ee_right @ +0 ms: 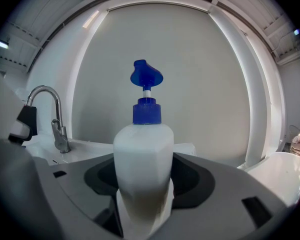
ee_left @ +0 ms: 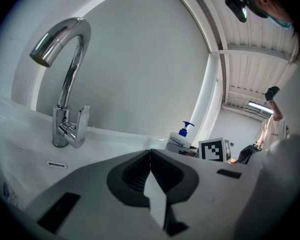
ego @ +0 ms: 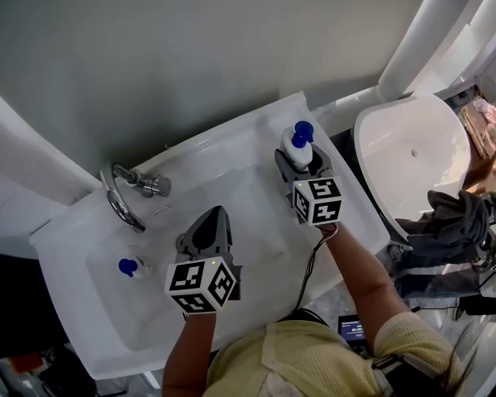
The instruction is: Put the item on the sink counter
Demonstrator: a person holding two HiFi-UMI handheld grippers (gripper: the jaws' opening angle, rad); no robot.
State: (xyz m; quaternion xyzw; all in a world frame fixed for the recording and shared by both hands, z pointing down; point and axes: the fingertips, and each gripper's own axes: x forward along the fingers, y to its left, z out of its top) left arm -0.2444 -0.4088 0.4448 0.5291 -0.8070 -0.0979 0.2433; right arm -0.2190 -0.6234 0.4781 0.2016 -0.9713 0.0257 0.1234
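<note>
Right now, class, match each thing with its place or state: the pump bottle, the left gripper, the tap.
Things:
1. pump bottle
2. left gripper
3. tap

Places and states:
A. shut, with nothing in it
B. upright on the back rim of the sink
C. held between the jaws of the right gripper

Pairs: 1-C, 2-A, 3-B.

We read no words or numbers anywhere. Label on pump bottle point(ee_left: 182, 136), right of faucet point(ee_left: 65, 84): print too small for us. Marker cubes point(ego: 201, 284) on left gripper point(ego: 219, 212) and right gripper point(ego: 301, 164): black-white square patterns only.
</note>
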